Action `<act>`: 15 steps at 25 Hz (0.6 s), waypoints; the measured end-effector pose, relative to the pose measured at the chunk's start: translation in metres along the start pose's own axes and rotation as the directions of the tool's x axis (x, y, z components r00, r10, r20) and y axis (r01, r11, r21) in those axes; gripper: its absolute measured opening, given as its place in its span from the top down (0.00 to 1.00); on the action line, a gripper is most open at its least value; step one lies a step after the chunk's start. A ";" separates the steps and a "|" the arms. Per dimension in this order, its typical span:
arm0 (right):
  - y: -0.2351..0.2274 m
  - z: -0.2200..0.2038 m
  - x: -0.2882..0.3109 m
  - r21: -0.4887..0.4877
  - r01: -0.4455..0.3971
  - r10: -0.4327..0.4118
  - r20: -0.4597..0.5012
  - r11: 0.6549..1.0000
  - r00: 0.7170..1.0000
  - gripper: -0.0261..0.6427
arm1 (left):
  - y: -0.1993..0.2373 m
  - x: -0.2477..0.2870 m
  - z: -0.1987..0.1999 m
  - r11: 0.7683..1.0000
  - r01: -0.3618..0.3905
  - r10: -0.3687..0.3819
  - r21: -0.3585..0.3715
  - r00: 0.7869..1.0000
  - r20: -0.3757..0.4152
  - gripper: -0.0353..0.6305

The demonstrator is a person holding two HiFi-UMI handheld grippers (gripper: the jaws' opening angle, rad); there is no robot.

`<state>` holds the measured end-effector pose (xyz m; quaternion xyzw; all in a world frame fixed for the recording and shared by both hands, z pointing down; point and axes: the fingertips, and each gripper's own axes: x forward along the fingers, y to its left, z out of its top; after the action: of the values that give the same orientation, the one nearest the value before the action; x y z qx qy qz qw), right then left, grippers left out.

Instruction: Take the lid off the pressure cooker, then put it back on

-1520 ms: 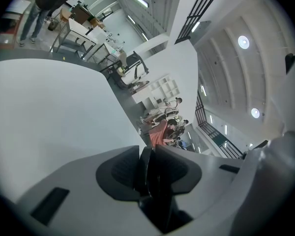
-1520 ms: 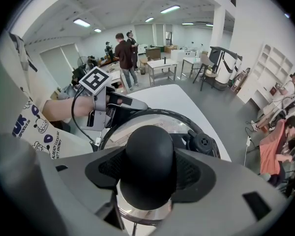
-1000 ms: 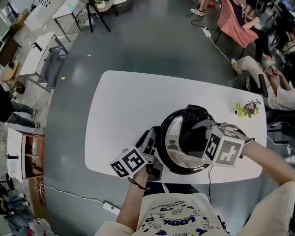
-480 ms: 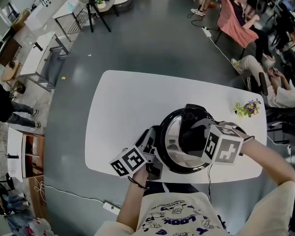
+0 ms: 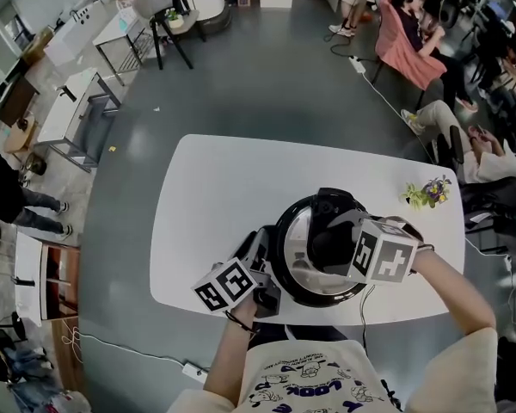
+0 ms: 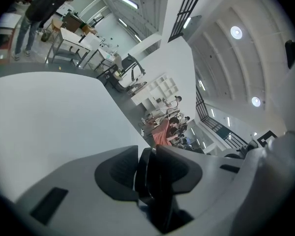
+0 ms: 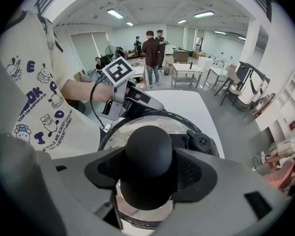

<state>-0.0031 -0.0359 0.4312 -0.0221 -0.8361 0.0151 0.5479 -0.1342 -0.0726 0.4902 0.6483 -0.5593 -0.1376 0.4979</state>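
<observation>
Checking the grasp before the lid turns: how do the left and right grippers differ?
The left gripper pinches a thin black part at the cooker's side, pointing nearly level; the right gripper clasps the lid's round knob from above, fingers wider apart. Both grip black cooker parts.

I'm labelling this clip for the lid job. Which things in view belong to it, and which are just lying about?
In the job:
pressure cooker
its lid
lid knob, gripped by the right gripper
side handle, gripped by the left gripper

Just lying about:
flowers on the table
</observation>
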 end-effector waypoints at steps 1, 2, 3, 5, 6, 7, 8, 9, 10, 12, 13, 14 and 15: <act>-0.002 0.001 -0.001 -0.008 0.019 -0.019 0.019 1.000 1.000 0.47 | -0.001 -0.001 0.002 1.000 -0.001 0.001 0.014 1.000 0.006 0.76; -0.003 0.003 -0.003 -0.016 0.037 -0.036 0.043 0.999 0.998 0.42 | -0.003 -0.002 0.004 1.000 0.001 -0.001 0.026 1.000 0.014 0.76; -0.004 0.005 -0.004 -0.019 0.049 -0.048 0.070 0.999 0.996 0.34 | -0.006 -0.003 0.006 0.999 0.005 -0.006 0.035 1.000 0.023 0.75; -0.004 0.009 -0.008 0.003 0.054 -0.054 0.133 0.999 0.990 0.32 | -0.012 -0.006 0.012 0.998 0.015 -0.018 0.054 0.999 0.041 0.73; -0.003 0.012 -0.012 0.025 0.052 -0.056 0.171 0.998 0.984 0.32 | -0.015 -0.008 0.015 0.997 0.016 -0.020 0.070 0.999 0.051 0.72; -0.003 0.015 -0.016 0.050 0.053 -0.063 0.215 0.997 0.975 0.32 | -0.018 -0.010 0.020 0.996 0.015 -0.021 0.093 0.998 0.063 0.71; -0.004 0.018 -0.021 0.076 0.056 -0.074 0.261 0.995 0.962 0.32 | -0.022 -0.012 0.026 0.993 0.015 -0.025 0.119 0.997 0.077 0.71; -0.006 0.021 -0.026 0.104 0.062 -0.092 0.308 0.993 0.947 0.32 | -0.027 -0.015 0.032 0.989 0.015 -0.029 0.148 0.995 0.093 0.71; -0.009 0.023 -0.033 0.134 0.072 -0.116 0.353 0.988 0.928 0.32 | -0.032 -0.017 0.039 0.984 0.012 -0.031 0.178 0.994 0.108 0.70; -0.017 0.026 -0.051 0.211 0.108 -0.193 0.443 0.972 0.876 0.32 | -0.045 -0.024 0.051 0.970 0.003 -0.038 0.241 0.989 0.140 0.70; -0.023 0.027 -0.062 0.259 0.131 -0.246 0.487 0.957 0.838 0.33 | -0.052 -0.027 0.056 0.962 -0.001 -0.043 0.274 0.987 0.156 0.70; -0.030 0.027 -0.076 0.311 0.156 -0.307 0.529 0.938 0.792 0.35 | -0.060 -0.030 0.061 0.951 -0.005 -0.050 0.309 0.984 0.171 0.70; -0.038 0.027 -0.090 0.365 0.180 -0.371 0.565 0.913 0.737 0.39 | -0.069 -0.032 0.066 0.938 -0.009 -0.059 0.347 0.981 0.186 0.70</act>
<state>0.0076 -0.0788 0.3402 0.1890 -0.9519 0.0599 0.2336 -0.1528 -0.0864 0.3919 0.7163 -0.6123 -0.1059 0.3175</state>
